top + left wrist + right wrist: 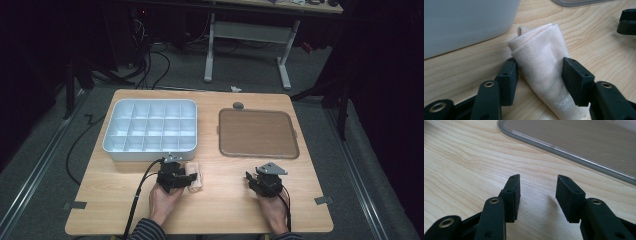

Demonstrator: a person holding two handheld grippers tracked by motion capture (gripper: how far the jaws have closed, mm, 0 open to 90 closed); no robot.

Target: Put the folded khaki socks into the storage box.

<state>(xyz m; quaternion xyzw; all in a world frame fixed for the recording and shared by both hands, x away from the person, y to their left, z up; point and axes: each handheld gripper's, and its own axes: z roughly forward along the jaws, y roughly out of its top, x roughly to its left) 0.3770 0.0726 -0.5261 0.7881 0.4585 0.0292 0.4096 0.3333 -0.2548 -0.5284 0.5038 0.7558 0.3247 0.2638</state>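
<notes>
The high view hangs above my side of the tabletop (225, 210), looking forward and down, far enough back to take in its whole surface and the floor beyond at 12 o'clock. My left gripper view rides low and close over the wood, looking along my jaws toward 2 o'clock at the folded cloth (544, 67), with the grey divided box (466, 22) at 11 o'clock. My right gripper view sits equally near the wood, facing the brown tray (579, 142) at 1 o'clock. Cloth (196, 179), box (150, 130) and tray (257, 132) all appear again from above.
</notes>
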